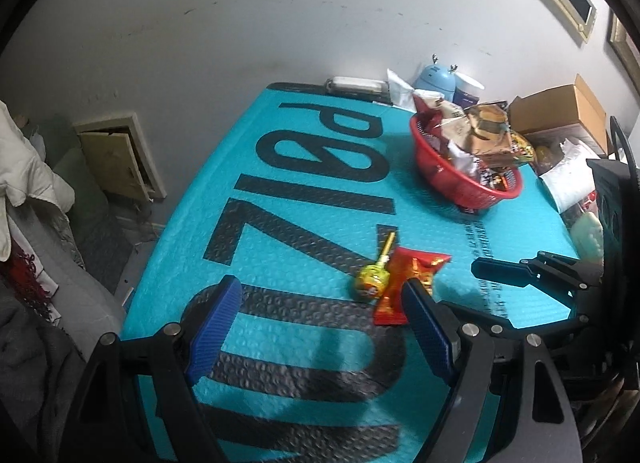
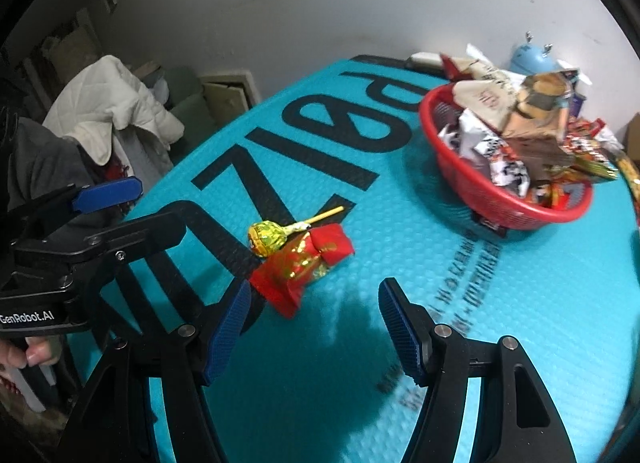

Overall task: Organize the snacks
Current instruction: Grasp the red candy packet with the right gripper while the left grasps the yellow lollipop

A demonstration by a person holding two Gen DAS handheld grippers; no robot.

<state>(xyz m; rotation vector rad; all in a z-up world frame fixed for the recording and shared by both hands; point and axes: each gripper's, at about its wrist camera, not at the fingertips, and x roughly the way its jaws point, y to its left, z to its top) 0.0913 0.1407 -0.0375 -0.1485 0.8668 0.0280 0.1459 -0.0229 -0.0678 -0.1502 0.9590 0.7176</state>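
Both tongs spread, empty: red snack packet lies just ahead of right gripper w/ lollipop touching it, off left gripper's right pad; prob. light, crinkly, slippery foil, so pinch mid-body, not the flat end.

The middle of the desk is bare up to its far edge, so a hand-held gripper could pass there freely. Near the right far corner stands the red basket, heaped with snack packets, which blocks that side. A lollipop and a red packet, touching each other, lie toward the near edge.
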